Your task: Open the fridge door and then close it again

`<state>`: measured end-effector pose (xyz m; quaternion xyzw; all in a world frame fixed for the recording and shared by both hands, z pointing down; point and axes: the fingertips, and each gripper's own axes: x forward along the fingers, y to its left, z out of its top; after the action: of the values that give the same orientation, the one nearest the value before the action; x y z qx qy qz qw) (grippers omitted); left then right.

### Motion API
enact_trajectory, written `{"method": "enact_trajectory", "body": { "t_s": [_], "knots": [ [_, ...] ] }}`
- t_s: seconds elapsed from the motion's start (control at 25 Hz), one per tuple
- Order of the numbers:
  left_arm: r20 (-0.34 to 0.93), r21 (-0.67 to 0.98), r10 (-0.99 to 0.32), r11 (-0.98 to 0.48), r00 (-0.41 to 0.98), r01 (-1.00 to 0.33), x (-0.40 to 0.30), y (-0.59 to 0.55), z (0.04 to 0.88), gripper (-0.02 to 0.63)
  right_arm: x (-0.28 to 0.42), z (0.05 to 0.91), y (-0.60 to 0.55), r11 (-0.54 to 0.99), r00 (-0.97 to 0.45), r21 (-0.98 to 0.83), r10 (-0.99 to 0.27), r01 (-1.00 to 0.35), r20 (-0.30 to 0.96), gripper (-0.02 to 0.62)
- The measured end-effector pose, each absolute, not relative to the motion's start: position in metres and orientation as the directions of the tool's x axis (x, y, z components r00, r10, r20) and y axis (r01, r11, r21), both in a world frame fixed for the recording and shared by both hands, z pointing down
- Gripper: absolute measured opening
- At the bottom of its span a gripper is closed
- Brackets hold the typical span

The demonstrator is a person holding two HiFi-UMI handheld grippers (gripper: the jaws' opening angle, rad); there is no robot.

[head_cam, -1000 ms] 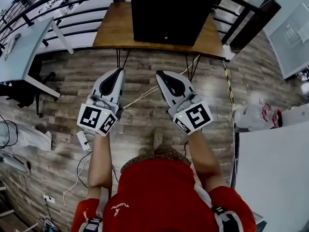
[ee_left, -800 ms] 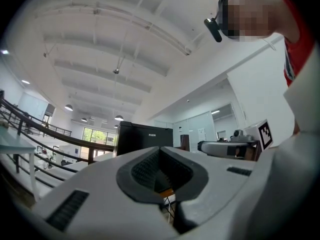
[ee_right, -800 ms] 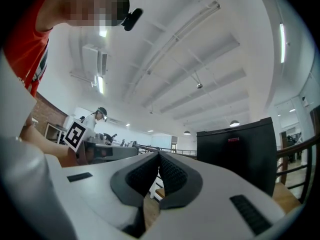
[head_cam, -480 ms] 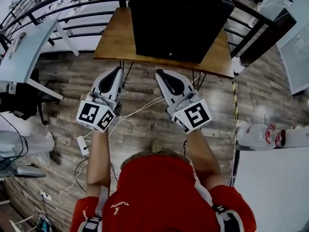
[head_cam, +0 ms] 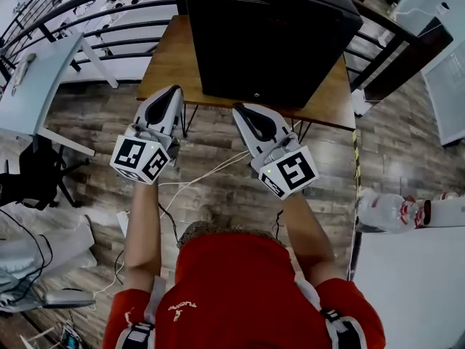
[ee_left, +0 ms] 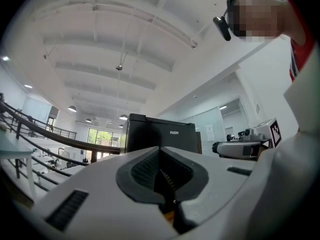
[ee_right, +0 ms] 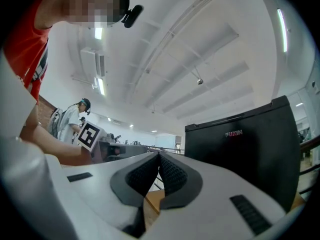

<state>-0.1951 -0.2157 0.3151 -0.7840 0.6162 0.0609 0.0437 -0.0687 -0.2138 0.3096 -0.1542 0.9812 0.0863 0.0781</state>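
Note:
A small black fridge (head_cam: 269,35) stands on a wooden table (head_cam: 171,71), its door shut and facing me. In the left gripper view the fridge (ee_left: 160,134) rises just beyond the jaws; in the right gripper view it (ee_right: 245,149) fills the right side. My left gripper (head_cam: 171,93) is shut with nothing in it, its tips at the table's front edge, left of the fridge. My right gripper (head_cam: 240,110) is also shut and empty, its tips just below the fridge's front.
A dark metal railing (head_cam: 87,13) runs behind the table. A white desk (head_cam: 36,86) stands at the left, white panels (head_cam: 407,282) at the lower right. Cables (head_cam: 196,180) trail over the wood floor under my arms. Another person (ee_right: 70,121) shows far off in the right gripper view.
Both grippers and the person have come closer to the fridge table; the fridge looms larger and the tips now reach the table's front edge. Both stay shut.

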Motion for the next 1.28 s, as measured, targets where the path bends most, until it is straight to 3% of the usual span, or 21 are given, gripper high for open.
{"method": "enact_trajectory", "body": {
  "t_s": [0.36,0.84,1.28],
  "knots": [
    [-0.134,0.008,-0.935,-0.332,0.328,-0.943,-0.234,-0.286,0.319,0.014,-0.096,0.310,-0.255,0.907,-0.912,0.139,-0.373,-0.397,-0.170,0.025],
    [-0.083,-0.022,-0.854,-0.514,0.514,-0.858,-0.259,-0.362,0.330,0.145,-0.118,0.323,-0.289,0.862,-0.873,0.145,-0.471,-0.485,-0.126,0.026],
    [-0.052,-0.024,-0.759,-0.649,0.649,-0.760,-0.254,-0.404,0.344,0.176,-0.109,0.339,-0.307,0.811,-0.823,0.138,-0.561,-0.568,-0.092,0.025]
  ]
}}
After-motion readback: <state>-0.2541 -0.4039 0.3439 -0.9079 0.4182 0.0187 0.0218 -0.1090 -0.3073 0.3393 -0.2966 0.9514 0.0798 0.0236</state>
